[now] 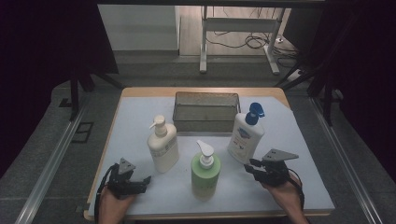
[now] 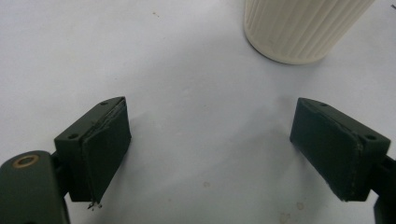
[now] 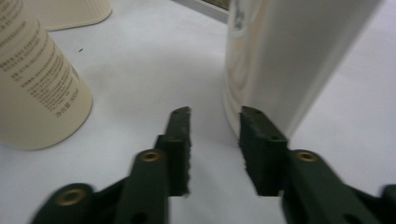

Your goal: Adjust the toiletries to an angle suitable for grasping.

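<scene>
A white mat (image 1: 140, 116) covers the table, and at its far side, well beyond both grippers, stands a dark mesh basket (image 1: 206, 111). Ahead of the left gripper (image 1: 145, 179) rises a cream pump bottle (image 1: 163, 145), ribbed at its base in the left gripper view (image 2: 299, 28). A green pump bottle (image 1: 205, 172) stands between the two grippers, nearer the person than the other bottles; nothing lies between either gripper and the bottle nearest it.

The white bottle with a blue cap (image 1: 246, 135) stands upright and tall, with a blue label on its front. It lies just beyond the right gripper (image 1: 250, 165), slightly to the far side of its tips. In the right gripper view its pale wall (image 3: 289, 56) rises right by the right-hand jaw, outside the gap.

The right gripper's jaws stand partly apart and hold nothing. The left gripper (image 2: 210, 140) has its jaws spread wide over bare mat, the cream bottle well ahead of them.
</scene>
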`<state>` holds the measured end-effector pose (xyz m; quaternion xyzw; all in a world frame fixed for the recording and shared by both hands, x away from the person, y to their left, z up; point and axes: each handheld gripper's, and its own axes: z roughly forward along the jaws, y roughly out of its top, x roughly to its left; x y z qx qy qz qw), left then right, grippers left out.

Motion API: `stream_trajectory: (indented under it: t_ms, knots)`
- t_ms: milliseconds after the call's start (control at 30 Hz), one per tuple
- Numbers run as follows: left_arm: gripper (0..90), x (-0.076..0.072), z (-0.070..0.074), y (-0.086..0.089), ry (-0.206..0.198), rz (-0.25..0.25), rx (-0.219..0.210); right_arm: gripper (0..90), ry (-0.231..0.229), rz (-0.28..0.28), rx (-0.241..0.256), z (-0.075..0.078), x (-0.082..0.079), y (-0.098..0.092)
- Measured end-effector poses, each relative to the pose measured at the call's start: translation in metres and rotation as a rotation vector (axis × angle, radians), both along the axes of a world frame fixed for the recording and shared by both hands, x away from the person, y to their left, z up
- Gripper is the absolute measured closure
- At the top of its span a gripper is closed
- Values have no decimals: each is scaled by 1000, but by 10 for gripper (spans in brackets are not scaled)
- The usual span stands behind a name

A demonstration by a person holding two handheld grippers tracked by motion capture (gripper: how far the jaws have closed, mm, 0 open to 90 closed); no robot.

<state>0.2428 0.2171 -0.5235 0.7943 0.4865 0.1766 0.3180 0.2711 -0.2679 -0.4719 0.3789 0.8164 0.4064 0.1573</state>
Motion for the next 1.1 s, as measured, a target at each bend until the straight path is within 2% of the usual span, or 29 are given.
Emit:
stream_trajectory:
  t_ms: [33, 267, 300, 533, 833, 1100]
  knots:
    - [122, 0, 0, 0, 0, 0, 0, 509, 1, -9, 8, 7, 0, -4]
    - [122, 0, 0, 0, 0, 0, 0, 410, -14, -27, 33, 28, 5, -10]
    - [122, 0, 0, 0, 0, 0, 0, 373, -23, -45, 36, 34, 8, -11]
    - [122, 0, 0, 0, 0, 1, -2, 304, -43, -58, 41, 48, 17, -10]
    - [122, 0, 0, 0, -1, -1, 0, 285, -90, -56, 40, 65, 39, 6]
    - [122, 0, 0, 0, 0, 1, -1, 279, -98, -63, 34, 68, 53, 16]
